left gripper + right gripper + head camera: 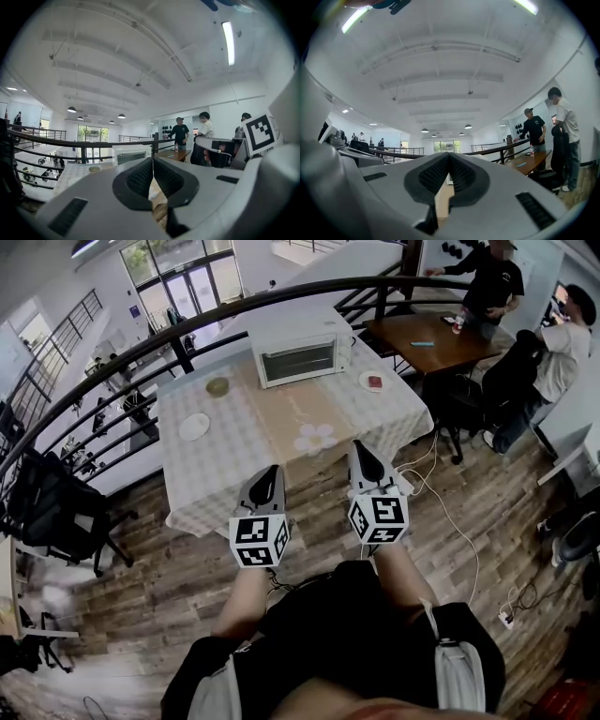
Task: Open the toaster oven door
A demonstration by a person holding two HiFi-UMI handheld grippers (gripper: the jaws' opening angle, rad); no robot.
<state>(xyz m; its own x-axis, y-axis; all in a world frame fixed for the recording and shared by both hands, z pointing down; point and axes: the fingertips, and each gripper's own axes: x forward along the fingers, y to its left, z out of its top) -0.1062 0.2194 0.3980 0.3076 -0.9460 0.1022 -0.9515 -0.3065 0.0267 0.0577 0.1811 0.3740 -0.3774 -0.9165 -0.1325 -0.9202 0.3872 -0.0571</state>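
The white toaster oven (pixel 300 352) stands at the far edge of the checked-cloth surface (pixel 225 465), its glass door (pixel 298 360) closed and facing the person. To its right, a small white plate (pixel 374 382) carries a dark red piece (pixel 375 382). To its left sits an olive-green dish (pixel 217 386) whose contents cannot be made out, and nearer lies a white plate (pixel 194 427). The left hand-held gripper (pixel 268 474) and the right hand-held gripper (pixel 363 451) hover side by side over the near edge, well apart from the oven, each clenched with nothing between its jaws.
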